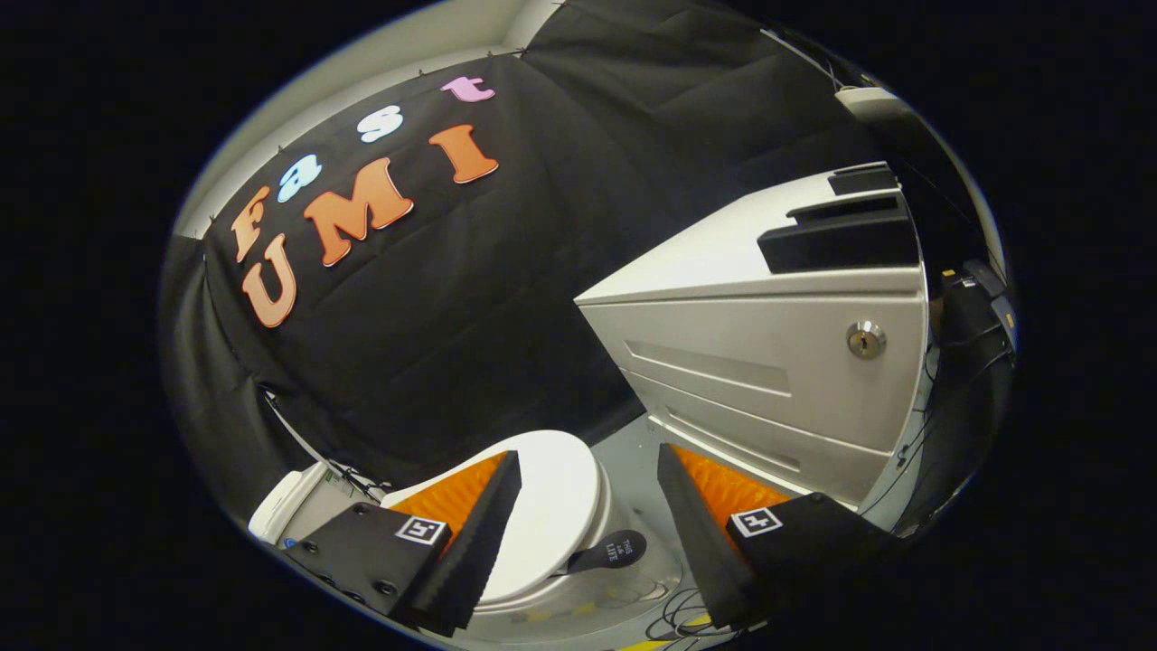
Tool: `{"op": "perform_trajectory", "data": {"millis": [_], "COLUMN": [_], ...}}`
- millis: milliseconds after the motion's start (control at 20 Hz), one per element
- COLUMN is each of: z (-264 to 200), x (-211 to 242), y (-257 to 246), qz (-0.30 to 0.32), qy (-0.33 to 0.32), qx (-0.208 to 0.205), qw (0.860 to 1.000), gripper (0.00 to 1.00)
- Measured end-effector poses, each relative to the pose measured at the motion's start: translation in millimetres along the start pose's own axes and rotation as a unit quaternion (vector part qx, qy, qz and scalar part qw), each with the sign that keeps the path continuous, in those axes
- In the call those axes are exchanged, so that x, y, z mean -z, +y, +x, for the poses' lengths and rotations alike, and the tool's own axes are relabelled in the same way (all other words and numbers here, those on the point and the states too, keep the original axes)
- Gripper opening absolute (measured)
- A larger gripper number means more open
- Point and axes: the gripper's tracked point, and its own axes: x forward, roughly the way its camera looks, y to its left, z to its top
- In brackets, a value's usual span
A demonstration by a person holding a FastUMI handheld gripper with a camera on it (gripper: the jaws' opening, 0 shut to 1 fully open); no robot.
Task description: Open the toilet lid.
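Observation:
The white toilet lid (553, 511) lies closed on the bowl, low down and beyond my fingers, partly behind the left finger. A dark handle tab (610, 551) sticks out from the lid's near right edge, in the gap between the fingers. My gripper (589, 466) is open, its two fingers spread wide with nothing between them, held well above the toilet. The white tank (282, 502) of the toilet peeks out to the left of the left finger.
A grey metal cabinet (768, 362) with a keyhole lock (865, 340) stands to the right of the toilet. Loose cables (673, 619) lie on the floor near the toilet's base. Black cloth hangs behind everything.

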Motion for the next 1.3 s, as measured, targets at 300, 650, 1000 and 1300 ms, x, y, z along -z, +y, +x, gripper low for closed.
{"op": "perform_trajectory", "data": {"millis": [300, 650, 1000, 1300], "z": [1.8, -12.0, 1.5, 2.7], "x": [38.2, 103.8, 130.5, 130.7], "y": [-26.6, -31.0, -4.6, -2.6], "qz": [0.019, 0.063, 0.116, 0.167], "qy": [0.05, 0.153, 0.166, 0.164], "qx": [0.035, 0.05, 0.004, -0.025], "qw": [0.998, 0.985, 0.979, 0.972], "gripper": [0.99, 0.98, 0.84, 0.76]}}
